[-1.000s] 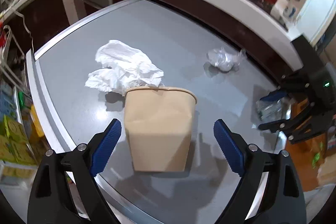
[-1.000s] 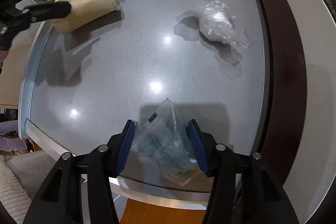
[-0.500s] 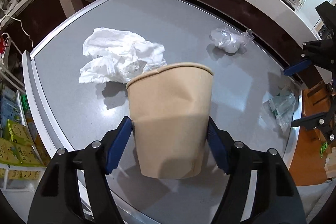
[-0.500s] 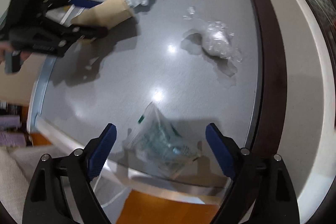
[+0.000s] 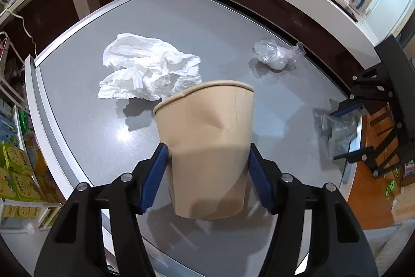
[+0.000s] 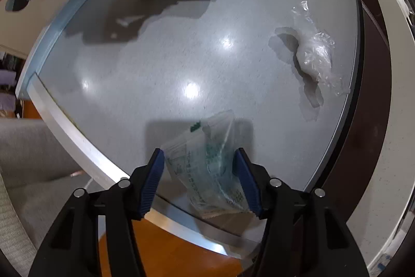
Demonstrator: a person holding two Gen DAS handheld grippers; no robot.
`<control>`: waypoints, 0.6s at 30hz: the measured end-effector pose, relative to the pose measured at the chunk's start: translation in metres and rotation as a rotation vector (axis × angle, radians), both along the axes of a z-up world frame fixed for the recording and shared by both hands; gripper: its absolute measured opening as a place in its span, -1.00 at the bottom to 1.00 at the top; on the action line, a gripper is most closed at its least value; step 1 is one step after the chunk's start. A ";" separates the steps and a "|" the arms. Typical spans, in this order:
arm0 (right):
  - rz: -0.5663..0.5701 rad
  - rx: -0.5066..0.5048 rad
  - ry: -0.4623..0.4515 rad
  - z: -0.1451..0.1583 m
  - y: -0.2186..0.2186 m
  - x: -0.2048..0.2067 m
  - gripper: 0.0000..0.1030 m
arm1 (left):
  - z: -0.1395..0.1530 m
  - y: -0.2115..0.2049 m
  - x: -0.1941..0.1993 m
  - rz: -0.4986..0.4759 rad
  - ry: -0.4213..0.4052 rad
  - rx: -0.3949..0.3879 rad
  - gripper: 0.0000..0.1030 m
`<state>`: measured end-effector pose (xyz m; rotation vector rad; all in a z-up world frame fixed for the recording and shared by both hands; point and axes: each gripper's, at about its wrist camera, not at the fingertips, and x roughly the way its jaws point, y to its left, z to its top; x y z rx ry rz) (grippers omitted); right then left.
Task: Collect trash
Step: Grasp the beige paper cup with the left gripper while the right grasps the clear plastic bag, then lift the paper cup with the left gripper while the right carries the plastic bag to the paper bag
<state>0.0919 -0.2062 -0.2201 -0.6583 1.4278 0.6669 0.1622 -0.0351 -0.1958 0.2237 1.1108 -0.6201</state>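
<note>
Off table (image 5: 220, 25): cup (image 5: 207, 152), newly gripped.

Yellow boxes (image 5: 15, 173) on shelf: print too small to read; no other legible text

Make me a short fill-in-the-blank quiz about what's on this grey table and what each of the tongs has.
1. The left tongs grip a tan paper ____.
2. The right tongs close around a clear printed plastic ____.
3. Beyond the held item in the left view lies a crumpled white ____.

Missing words: cup; bag; tissue
</note>
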 end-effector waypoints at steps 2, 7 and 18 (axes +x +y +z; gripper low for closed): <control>-0.042 0.031 -0.001 0.000 -0.003 0.005 -0.10 | 0.000 -0.004 -0.002 -0.001 -0.025 0.040 0.49; -0.117 0.090 -0.007 -0.002 -0.013 0.011 -0.13 | -0.003 -0.015 0.001 -0.011 -0.046 0.082 0.59; -0.317 0.269 -0.015 0.016 -0.063 0.031 -0.19 | -0.001 -0.016 -0.012 -0.002 -0.034 0.056 0.50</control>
